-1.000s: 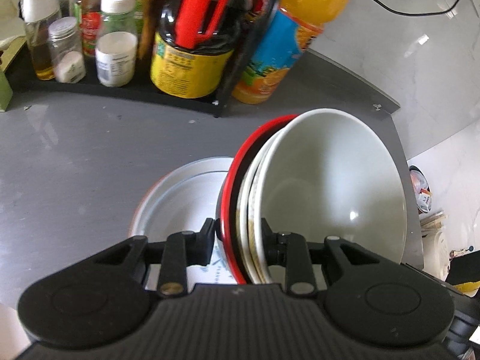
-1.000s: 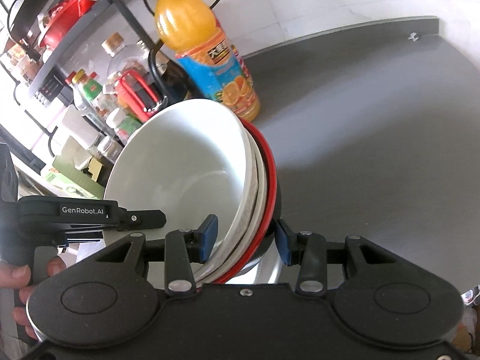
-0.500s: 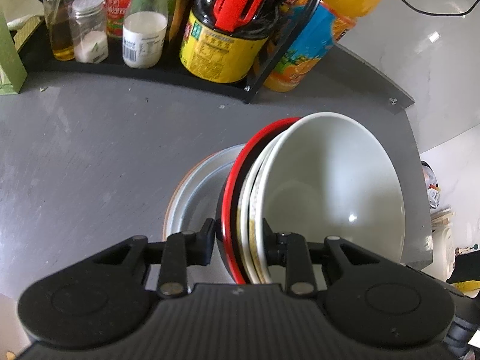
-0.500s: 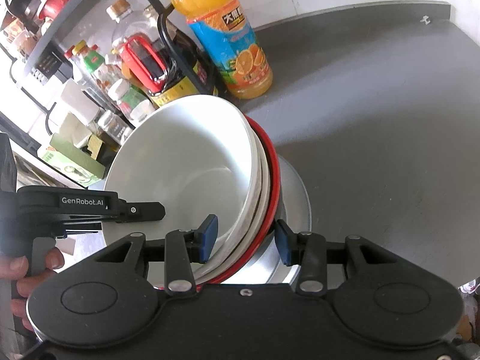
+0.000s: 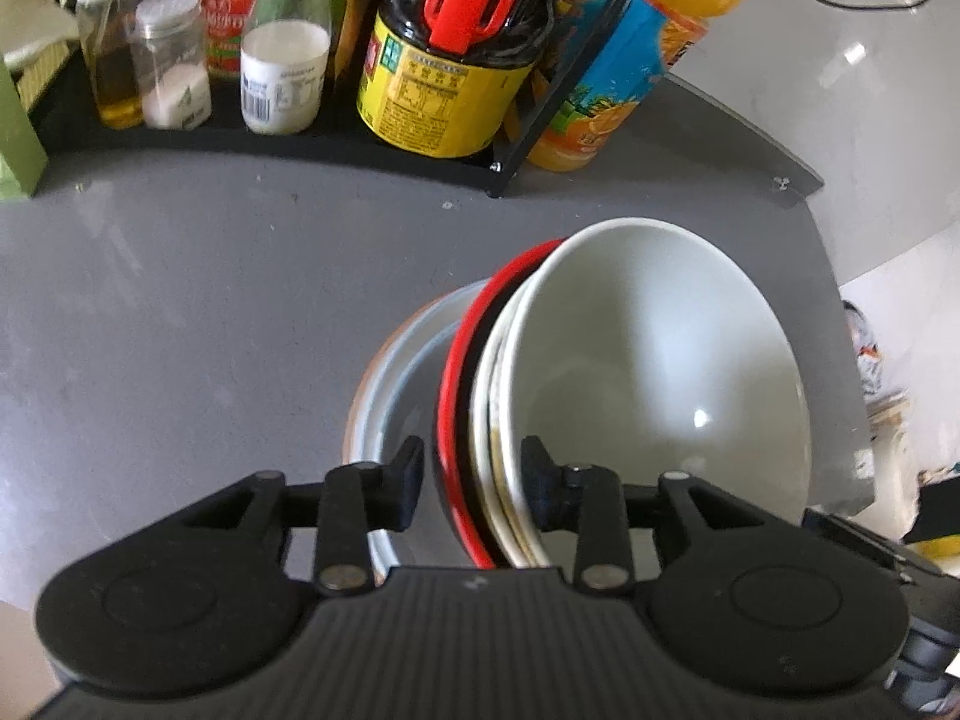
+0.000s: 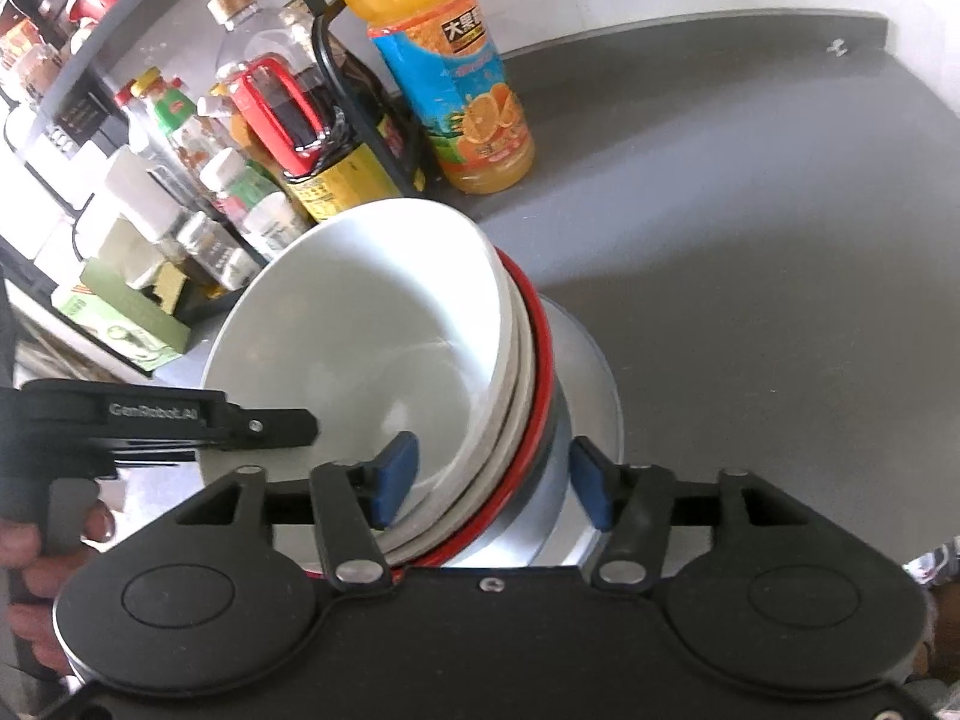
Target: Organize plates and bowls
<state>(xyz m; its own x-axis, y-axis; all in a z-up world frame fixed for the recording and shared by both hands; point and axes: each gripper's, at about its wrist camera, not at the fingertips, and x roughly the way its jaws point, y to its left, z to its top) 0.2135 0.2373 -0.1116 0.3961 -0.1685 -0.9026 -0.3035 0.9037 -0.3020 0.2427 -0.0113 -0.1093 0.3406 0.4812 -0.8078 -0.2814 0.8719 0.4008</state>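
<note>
A nested stack of bowls, white ones [image 5: 654, 384] inside a red-rimmed black one [image 5: 456, 396], sits over a pale plate [image 5: 390, 384] on the grey counter. The stack also shows in the right wrist view [image 6: 384, 336] with the plate [image 6: 591, 372] under it. My left gripper [image 5: 471, 480] straddles the stack's near rim, its jaws a little apart from it. My right gripper [image 6: 489, 480] straddles the opposite rim with its blue pads [image 6: 399, 468] wide apart. The left gripper's body [image 6: 156, 414] is visible beyond the stack.
A black rack [image 5: 336, 144] of sauce and spice bottles lines the back of the counter. An orange juice bottle [image 6: 456, 90] stands beside it. The counter's edge [image 5: 840, 324] drops off close to the right of the stack.
The stack has come down over the plate, closer to the rack. Both grippers' jaws have widened off the stack's rims, the right one clearly.
</note>
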